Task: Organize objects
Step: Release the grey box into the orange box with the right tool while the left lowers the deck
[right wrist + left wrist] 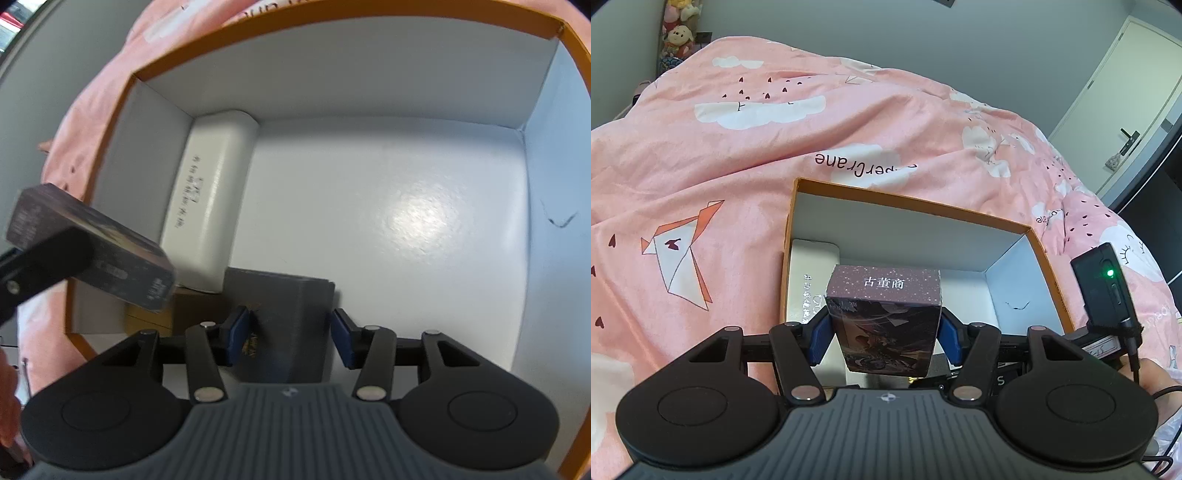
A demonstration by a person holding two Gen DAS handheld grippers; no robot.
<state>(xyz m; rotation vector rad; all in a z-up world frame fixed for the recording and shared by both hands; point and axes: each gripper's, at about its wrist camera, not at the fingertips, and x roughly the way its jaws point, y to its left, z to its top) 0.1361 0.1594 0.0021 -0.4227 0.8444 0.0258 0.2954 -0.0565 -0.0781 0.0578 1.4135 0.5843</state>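
Observation:
My left gripper (884,328) is shut on a dark purple card box (886,314) with white characters on its top, both blue pads pressing its sides. It hangs over the near left part of an open orange box (905,201) with a white inside. A white case (812,273) lies along the box's left wall. My right gripper (290,325) reaches down into the orange box (332,74). A dark grey box (280,306) stands on the floor between its jaws, with a gap at the right pad. The held card box (92,243) shows at the left, above the white case (210,192).
The orange box rests on a pink duvet (738,166) with cloud and crane prints. A black unit with a green light (1108,288) sticks up by the box's right wall. A hand (1156,376) shows at the right edge. Plush toys (677,37) and a door (1115,85) lie beyond the bed.

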